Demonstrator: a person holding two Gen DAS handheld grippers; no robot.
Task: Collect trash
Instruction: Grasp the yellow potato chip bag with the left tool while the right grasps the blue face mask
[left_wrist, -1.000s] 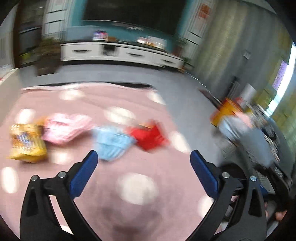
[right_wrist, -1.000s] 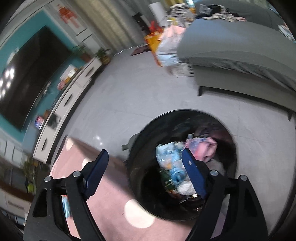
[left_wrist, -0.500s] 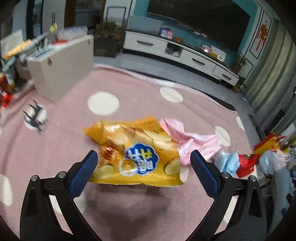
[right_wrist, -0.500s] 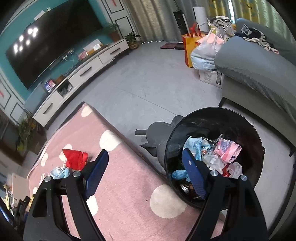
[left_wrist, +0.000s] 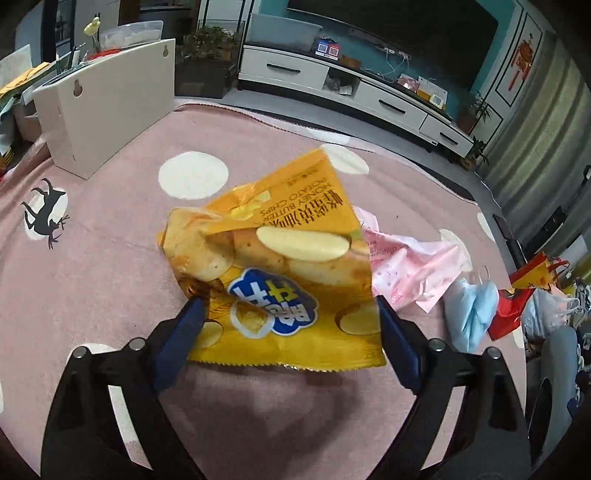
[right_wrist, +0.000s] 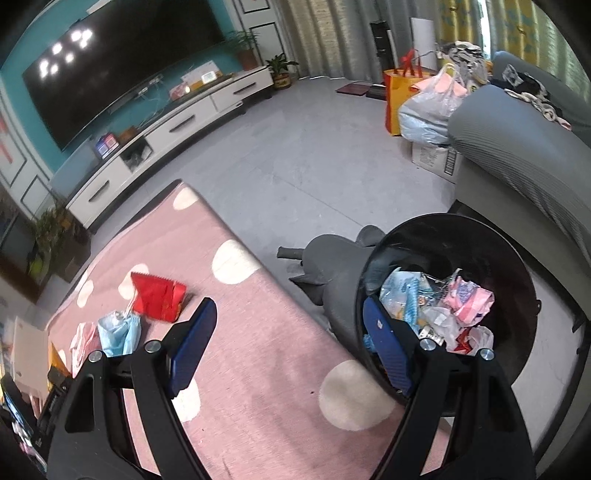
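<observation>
**Chip bag between closing left jaws**

Left gripper (left_wrist: 286, 314) low over pink dotted rug (left_wrist: 110, 266), jaws closing around yellow chip bag (left_wrist: 280, 269); blue pads at bag's two lower edges, firm press not certain. Beside bag to the right: pink wrapper (left_wrist: 413, 269), blue face mask (left_wrist: 472, 306), red packet (left_wrist: 508, 310). Right gripper (right_wrist: 288, 332) wide and empty, over rug edge next to black trash bin (right_wrist: 517, 266) already holding crumpled wrappers. Bin on grey floor (right_wrist: 314, 155) near sofa (right_wrist: 517, 147).
</observation>
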